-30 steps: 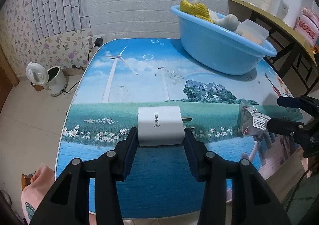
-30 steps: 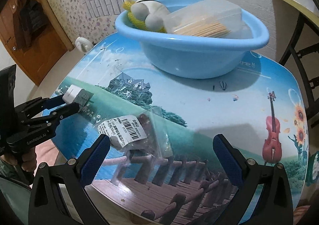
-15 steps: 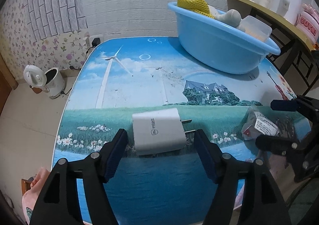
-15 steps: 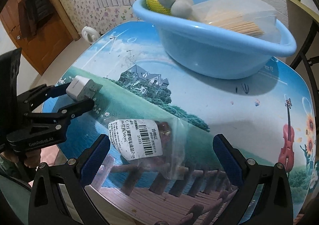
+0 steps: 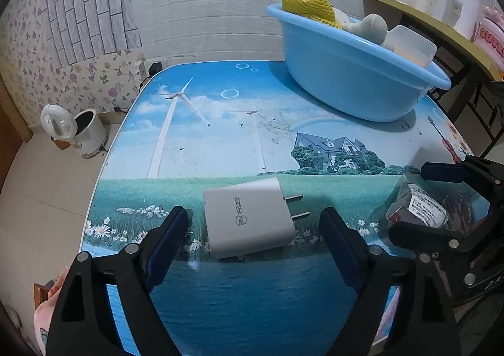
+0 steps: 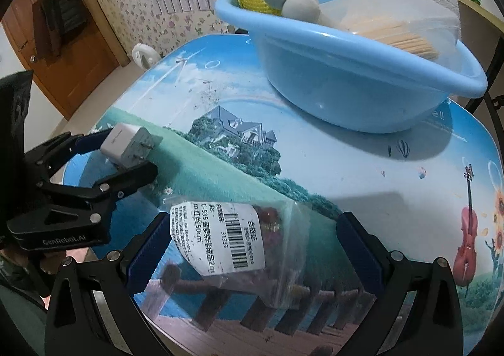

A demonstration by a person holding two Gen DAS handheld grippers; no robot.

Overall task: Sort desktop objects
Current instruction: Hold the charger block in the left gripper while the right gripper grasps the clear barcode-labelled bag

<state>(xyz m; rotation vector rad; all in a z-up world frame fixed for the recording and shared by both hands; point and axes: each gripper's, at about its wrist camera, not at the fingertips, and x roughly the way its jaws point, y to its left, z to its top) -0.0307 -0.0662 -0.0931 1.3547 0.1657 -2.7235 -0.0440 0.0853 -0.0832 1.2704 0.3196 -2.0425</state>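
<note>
A white plug charger [image 5: 249, 217] lies on the picture-printed table [image 5: 220, 135], prongs pointing right. My left gripper [image 5: 255, 226] is open, its jaws on either side of the charger and apart from it; it also shows in the right wrist view [image 6: 119, 154]. A clear plastic bag with a barcode label [image 6: 233, 242] lies between the open jaws of my right gripper [image 6: 252, 236], untouched. The bag [image 5: 422, 208] shows at the right in the left wrist view. A blue basin [image 6: 352, 78] at the back holds a yellow mesh item, a grey plush toy and a clear box.
The table's near edge [image 6: 220, 330] runs just under my right gripper. A white kettle [image 5: 72, 132] stands on the floor left of the table. A wooden shelf [image 5: 441, 31] and a chair stand at the right. A brown door [image 6: 53, 41] is at the far left.
My left gripper has opened and let go of the charger, which now lies on the table. My right gripper has moved in around the bag.
</note>
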